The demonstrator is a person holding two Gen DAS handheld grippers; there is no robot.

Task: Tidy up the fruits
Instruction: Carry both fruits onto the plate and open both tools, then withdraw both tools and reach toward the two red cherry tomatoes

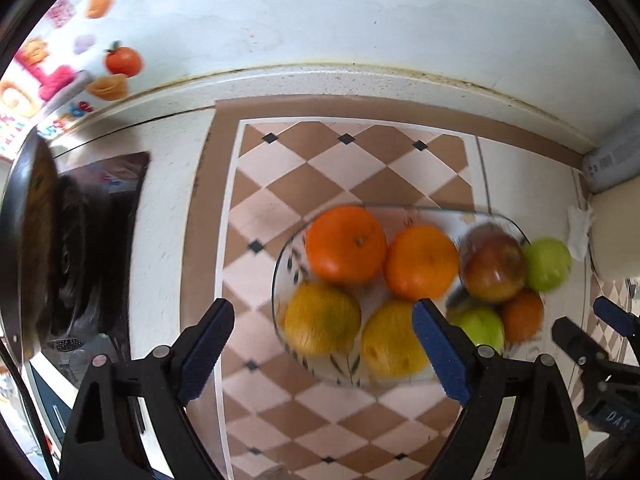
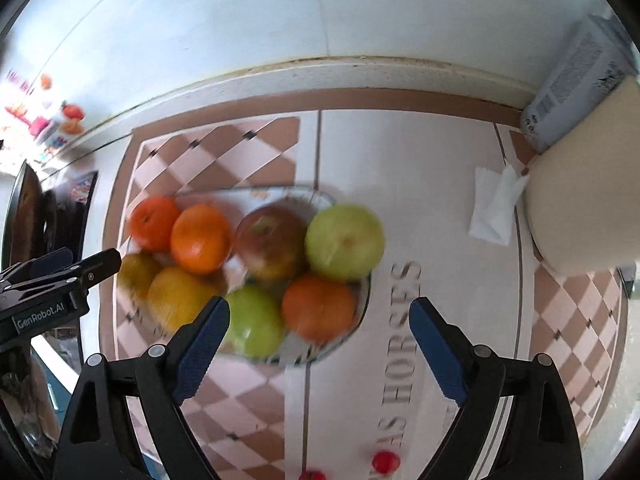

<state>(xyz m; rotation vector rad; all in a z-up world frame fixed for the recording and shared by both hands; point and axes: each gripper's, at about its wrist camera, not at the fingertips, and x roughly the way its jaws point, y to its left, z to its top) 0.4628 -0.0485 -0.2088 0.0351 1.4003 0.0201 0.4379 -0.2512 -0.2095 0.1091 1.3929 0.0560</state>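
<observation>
A clear glass plate point(image 1: 276, 280) on a checked mat holds several fruits. In the left wrist view I see two oranges point(image 1: 346, 244), two yellow citrus fruits point(image 1: 322, 318), a red apple point(image 1: 494, 266) and a green apple point(image 1: 548, 258). My left gripper point(image 1: 324, 308) hangs open above the plate's left side, with nothing between its fingers. My right gripper point(image 2: 320, 308) is also open and holds nothing. It points down over the plate's right edge, above an orange point(image 2: 318, 306) and a green apple point(image 2: 254, 320). The pictures are blurred by motion.
A dark pan point(image 1: 28, 240) and a black hob point(image 1: 100, 240) lie to the left. On the right are a white napkin point(image 2: 494, 208), a cream container point(image 2: 580, 200) and a grey box point(image 2: 572, 80). Two small red fruits point(image 2: 386, 462) lie at the near edge.
</observation>
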